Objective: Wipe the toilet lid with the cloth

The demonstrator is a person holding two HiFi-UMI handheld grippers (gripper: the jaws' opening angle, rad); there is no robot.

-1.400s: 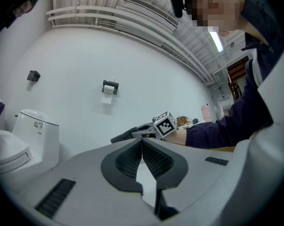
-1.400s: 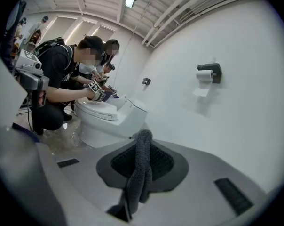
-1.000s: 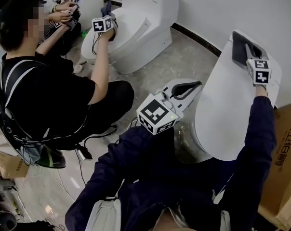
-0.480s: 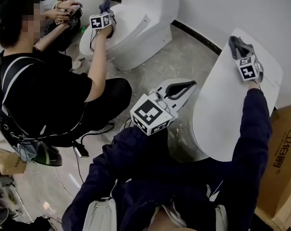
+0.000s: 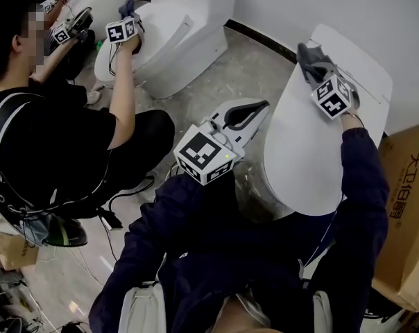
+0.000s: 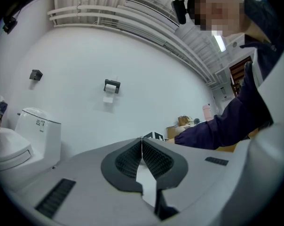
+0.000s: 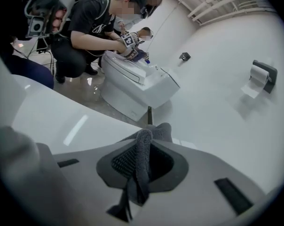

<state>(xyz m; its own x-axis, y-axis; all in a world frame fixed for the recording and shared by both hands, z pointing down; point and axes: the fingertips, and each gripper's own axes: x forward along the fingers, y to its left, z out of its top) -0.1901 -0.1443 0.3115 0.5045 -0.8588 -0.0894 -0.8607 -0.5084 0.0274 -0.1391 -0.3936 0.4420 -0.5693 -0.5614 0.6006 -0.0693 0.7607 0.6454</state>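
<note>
The white toilet lid (image 5: 303, 161) fills the right of the head view, seen also in the right gripper view as the lid (image 7: 62, 121). A dark grey cloth (image 5: 311, 62) lies pressed on the lid's upper left part, pinched in my right gripper (image 5: 320, 75); the cloth (image 7: 143, 159) shows between the jaws of the right gripper (image 7: 143, 149). My left gripper (image 5: 245, 115) hangs off the lid's left edge, over the floor. The left gripper (image 6: 142, 149) is shut with nothing in it, its tips touching.
Another person (image 5: 50, 130) crouches at left, working a gripper on a second white toilet (image 5: 175, 26). A cardboard box (image 5: 404, 214) stands at right by the wall. Cables lie on the grey floor (image 5: 195, 109). A paper holder (image 7: 259, 76) is on the wall.
My right gripper has slid the cloth leftward across the lid's upper part, from the far right corner toward the left edge. The left gripper has kept its place beside the lid.
</note>
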